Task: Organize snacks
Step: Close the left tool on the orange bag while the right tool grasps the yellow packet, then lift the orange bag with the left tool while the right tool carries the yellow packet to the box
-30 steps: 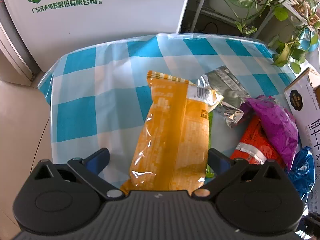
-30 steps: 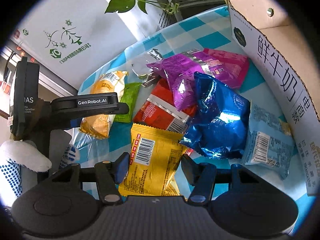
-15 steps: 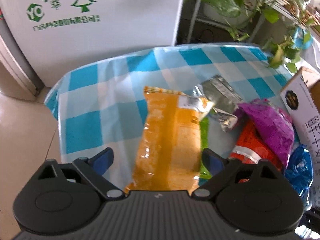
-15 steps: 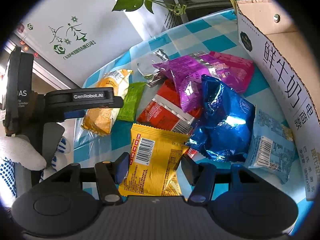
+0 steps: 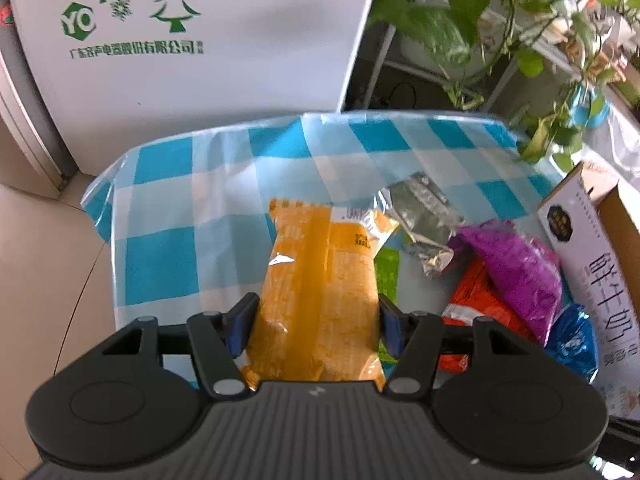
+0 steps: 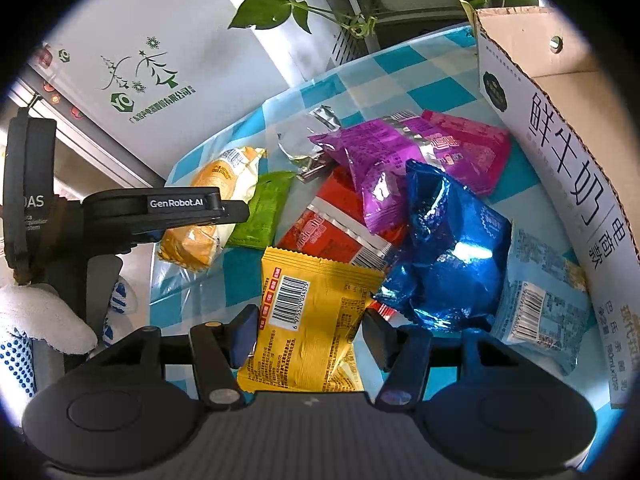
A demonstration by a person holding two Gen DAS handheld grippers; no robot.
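Note:
My left gripper (image 5: pixel 316 326) is shut on an orange snack bag (image 5: pixel 320 284), its pads pressing both sides; the bag also shows in the right wrist view (image 6: pixel 212 208) under the left gripper's body. My right gripper (image 6: pixel 310 334) is shut on a yellow snack packet (image 6: pixel 308 320) with a barcode. Beside it lie a blue foil bag (image 6: pixel 448 248), a purple bag (image 6: pixel 384 160), a red packet (image 6: pixel 332 232), a green packet (image 6: pixel 264 210), a silver packet (image 5: pixel 424 216) and a light blue packet (image 6: pixel 540 300).
A checked blue and white tablecloth (image 5: pixel 192 208) covers the table. An open cardboard box (image 6: pixel 560 152) with Chinese print stands at the right. A white appliance (image 5: pixel 200 40) stands behind the table. Green plants (image 5: pixel 500 12) hang at the back right.
My left gripper's fingers have closed in onto the orange bag and the view has risen and pulled back. My right gripper's fingers have narrowed onto the yellow packet.

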